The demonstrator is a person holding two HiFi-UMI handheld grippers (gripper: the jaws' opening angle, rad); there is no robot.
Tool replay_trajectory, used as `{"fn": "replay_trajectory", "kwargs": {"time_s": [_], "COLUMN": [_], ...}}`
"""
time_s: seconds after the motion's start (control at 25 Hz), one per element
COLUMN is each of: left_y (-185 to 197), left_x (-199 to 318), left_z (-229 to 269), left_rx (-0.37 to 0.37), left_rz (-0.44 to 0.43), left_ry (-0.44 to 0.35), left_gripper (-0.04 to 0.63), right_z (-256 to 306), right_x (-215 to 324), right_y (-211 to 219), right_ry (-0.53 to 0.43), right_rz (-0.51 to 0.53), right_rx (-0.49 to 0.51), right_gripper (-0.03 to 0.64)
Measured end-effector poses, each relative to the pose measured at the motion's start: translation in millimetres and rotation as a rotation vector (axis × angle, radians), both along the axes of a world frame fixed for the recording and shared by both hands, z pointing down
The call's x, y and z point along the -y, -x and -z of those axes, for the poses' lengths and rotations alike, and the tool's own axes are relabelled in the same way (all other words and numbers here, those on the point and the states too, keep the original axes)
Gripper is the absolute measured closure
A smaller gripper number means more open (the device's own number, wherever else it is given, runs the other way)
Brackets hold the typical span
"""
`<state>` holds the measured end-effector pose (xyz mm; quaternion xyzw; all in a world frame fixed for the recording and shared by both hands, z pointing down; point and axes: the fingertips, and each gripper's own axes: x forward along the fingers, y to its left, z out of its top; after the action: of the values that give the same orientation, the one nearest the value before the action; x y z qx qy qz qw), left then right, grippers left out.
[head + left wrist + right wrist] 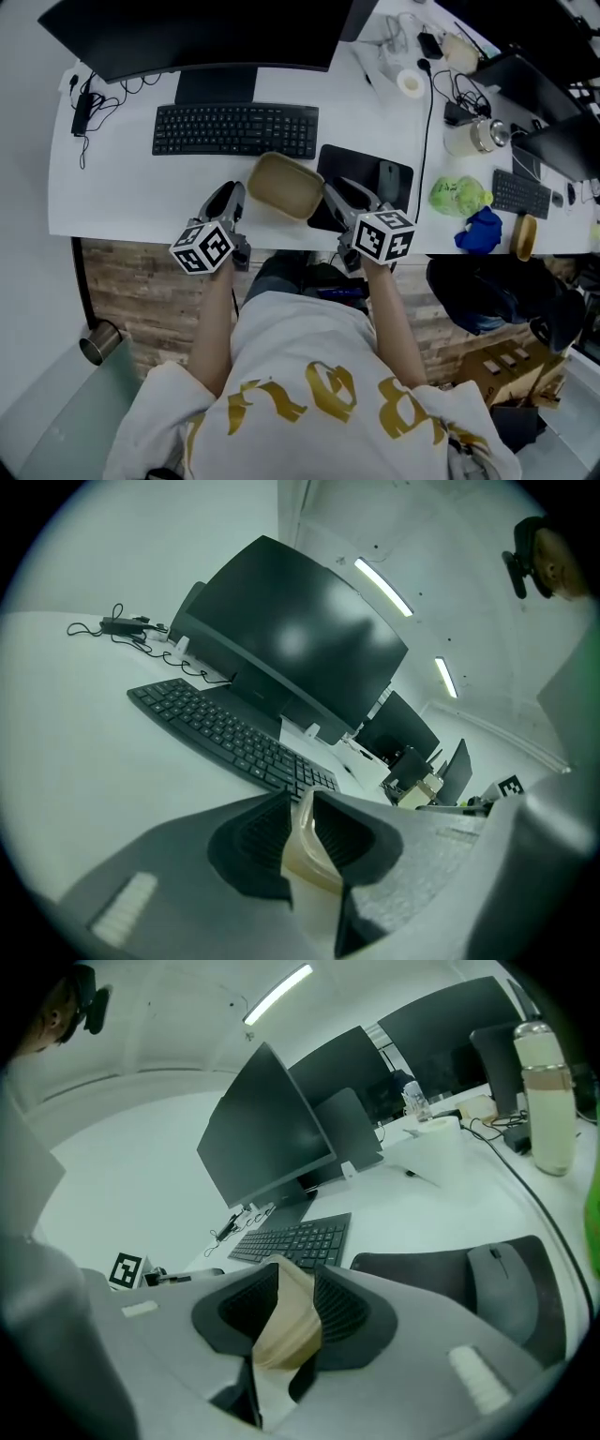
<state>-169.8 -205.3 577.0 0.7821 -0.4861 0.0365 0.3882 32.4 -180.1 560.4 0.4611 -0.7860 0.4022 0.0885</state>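
White counter (112, 202) spans the upper half of head view. Black monitor (197, 33) sits along the top edge, black keyboard (234, 129) just below it, dark mouse pad (352, 164) with mouse (389, 173) right of centre. Second counter (439, 230) butts on at right (cluttered: cables, tape roll (410, 82), another keyboard (521, 193)). Floor (122, 291) below the counter edge is brown-grey wood-look plank. Metal can (98, 342) lower left, cardboard box (511, 370) lower right. Left gripper view: plain white wall (141, 546) upper left, two ceiling strip lights (384, 586) upper right, both lit. More dark monitors (403, 733) further back.
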Motion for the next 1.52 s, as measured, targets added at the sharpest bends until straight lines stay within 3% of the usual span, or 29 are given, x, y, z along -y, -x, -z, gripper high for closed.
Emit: {"fn": "replay_trajectory", "kwargs": {"time_s": [0.36, 0.56, 0.84, 1.12, 1.32, 1.52], "left_y": [-3, -7, -7, -14, -17, -18], "left_x": [-2, -2, -1, -5, -6, -7], "left_z": [-14, -18, -21, -24, -26, -26], "left_rx": [-0.009, 0.023, -0.004, -0.036, -0.047, -0.048], "left_rz": [-0.009, -0.036, -0.045, -0.058, -0.061, -0.064], "left_ry": [0.066, 0.066, 0.067, 0.080, 0.091, 0.096], "left_gripper": [0.531, 0.528, 0.523, 0.523, 0.529, 0.540], "right_z": [-22, -31, -44, -47, -50, -49], "right_x": [8, 9, 8, 7, 4, 4], "right_y": [2, 7, 6, 5, 5, 3], "right_ry": [0.033, 0.038, 0.060, 0.065, 0.082, 0.087], "right_rz": [0.058, 0.076, 0.073, 0.063, 0.050, 0.047], "right_rx": [-0.058, -0.093, -0.152, -0.144, -0.130, -0.122], "right_gripper": [0.476, 0.483, 0.482, 0.493, 0.551, 0.557]}}
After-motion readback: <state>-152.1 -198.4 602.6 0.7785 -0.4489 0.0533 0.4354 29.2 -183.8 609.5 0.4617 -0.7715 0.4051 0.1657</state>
